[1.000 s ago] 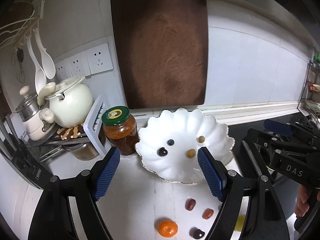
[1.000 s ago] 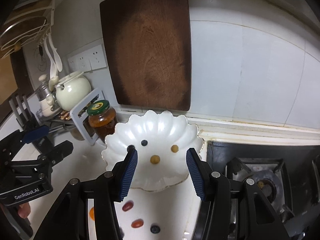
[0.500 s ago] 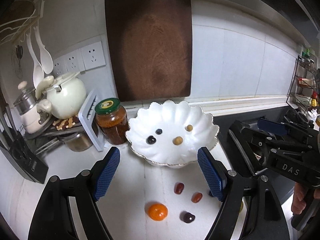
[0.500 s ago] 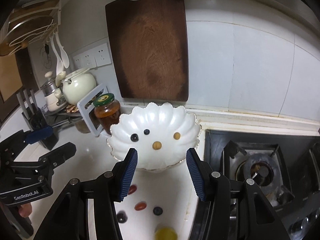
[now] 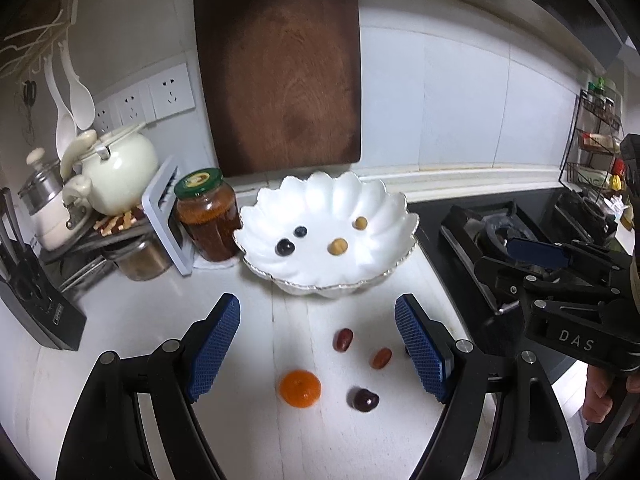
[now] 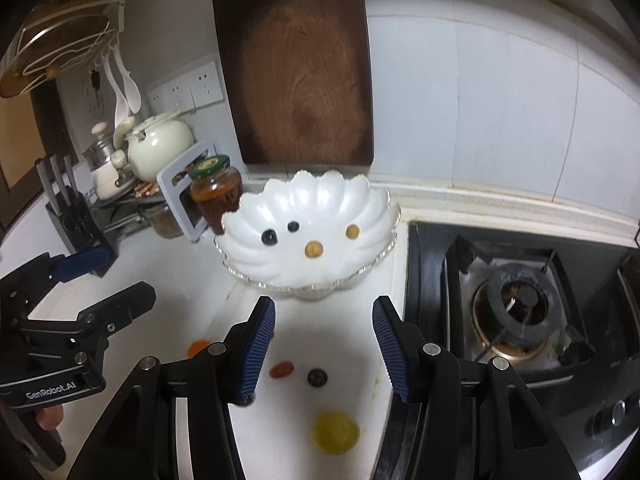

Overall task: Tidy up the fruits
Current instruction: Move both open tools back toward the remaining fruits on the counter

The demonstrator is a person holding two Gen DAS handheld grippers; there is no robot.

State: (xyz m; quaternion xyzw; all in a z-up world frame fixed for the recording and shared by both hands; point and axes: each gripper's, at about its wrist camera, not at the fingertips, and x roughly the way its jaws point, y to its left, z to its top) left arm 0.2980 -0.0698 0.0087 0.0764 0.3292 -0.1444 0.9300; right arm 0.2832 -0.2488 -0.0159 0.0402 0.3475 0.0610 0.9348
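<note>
White counter: red oval fruit lies upright.

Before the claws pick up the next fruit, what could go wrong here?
1. The loose fruits are small and round: the orange or a grape may roll when a pad nudges it.
2. The yellow fruit lies near the counter edge beside the stove; a push might send it off.
3. The left claw and right claw work close together over the same fruits and might collide.
</note>
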